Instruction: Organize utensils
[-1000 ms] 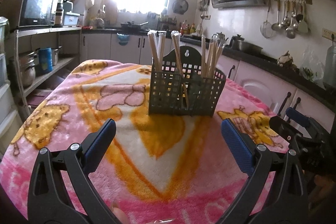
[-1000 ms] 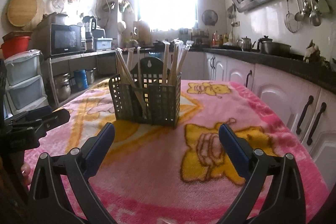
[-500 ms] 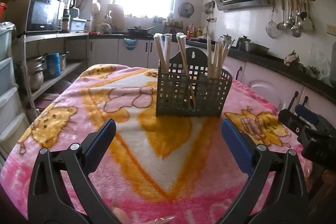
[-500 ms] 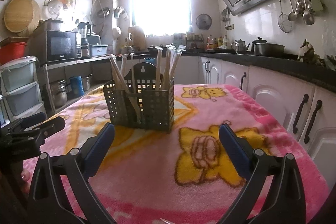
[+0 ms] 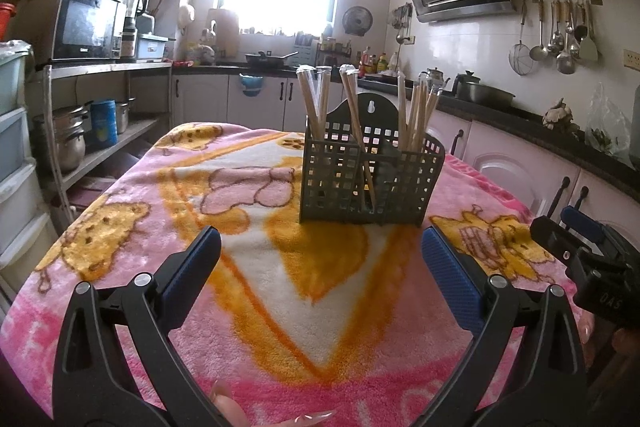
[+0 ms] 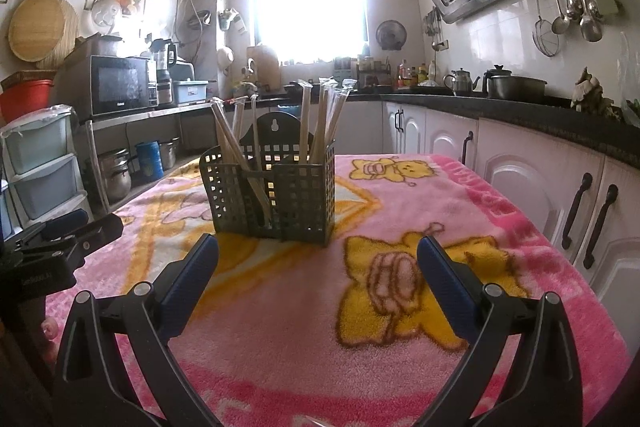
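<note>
Left wrist view: the left gripper (image 5: 320, 259) gapes wide, empty, above the pink blanket (image 5: 248, 307). Ahead stands the grid utensil caddy (image 5: 370, 179) holding wrapped chopsticks (image 5: 316, 103); their lower ends are hidden behind the mesh.

Right wrist view: the right gripper (image 6: 318, 263) is likewise spread and empty, short of the caddy (image 6: 272, 191); the left gripper's body (image 6: 60, 243) is cut off at the frame edge.

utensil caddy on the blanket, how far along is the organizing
Looks mostly done: wrapped chopsticks stand upright in the caddy, none visible loose on the pink blanket. Nothing in hand: left tool and right tool are open, empty, short of the caddy. Nothing obvious remains.
</note>
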The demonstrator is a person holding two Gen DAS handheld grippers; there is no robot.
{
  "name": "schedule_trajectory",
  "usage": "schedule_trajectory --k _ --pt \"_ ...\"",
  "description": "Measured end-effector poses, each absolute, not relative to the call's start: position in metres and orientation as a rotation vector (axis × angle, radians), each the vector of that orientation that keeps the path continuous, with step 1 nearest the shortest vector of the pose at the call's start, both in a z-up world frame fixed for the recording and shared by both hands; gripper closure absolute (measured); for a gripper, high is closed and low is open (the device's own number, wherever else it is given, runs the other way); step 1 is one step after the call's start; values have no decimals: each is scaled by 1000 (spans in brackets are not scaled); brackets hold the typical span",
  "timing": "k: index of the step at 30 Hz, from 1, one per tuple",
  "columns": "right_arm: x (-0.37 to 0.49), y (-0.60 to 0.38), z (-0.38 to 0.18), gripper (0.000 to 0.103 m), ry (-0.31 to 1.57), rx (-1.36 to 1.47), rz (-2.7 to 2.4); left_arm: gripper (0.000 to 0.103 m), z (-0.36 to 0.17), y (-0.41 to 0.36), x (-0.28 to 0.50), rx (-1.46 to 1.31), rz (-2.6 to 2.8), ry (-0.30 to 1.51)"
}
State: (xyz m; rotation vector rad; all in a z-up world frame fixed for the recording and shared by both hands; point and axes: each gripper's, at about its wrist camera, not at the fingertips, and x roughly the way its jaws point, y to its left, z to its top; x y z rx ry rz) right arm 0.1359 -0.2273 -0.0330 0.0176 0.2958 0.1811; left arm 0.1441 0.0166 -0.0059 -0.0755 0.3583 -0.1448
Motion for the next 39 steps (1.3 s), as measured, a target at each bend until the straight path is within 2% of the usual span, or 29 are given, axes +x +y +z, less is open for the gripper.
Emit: schedule_trajectory --k 39 --pt "136 -228 -34 6 295 19 182 11 -4 19 142 -77 -150 355"
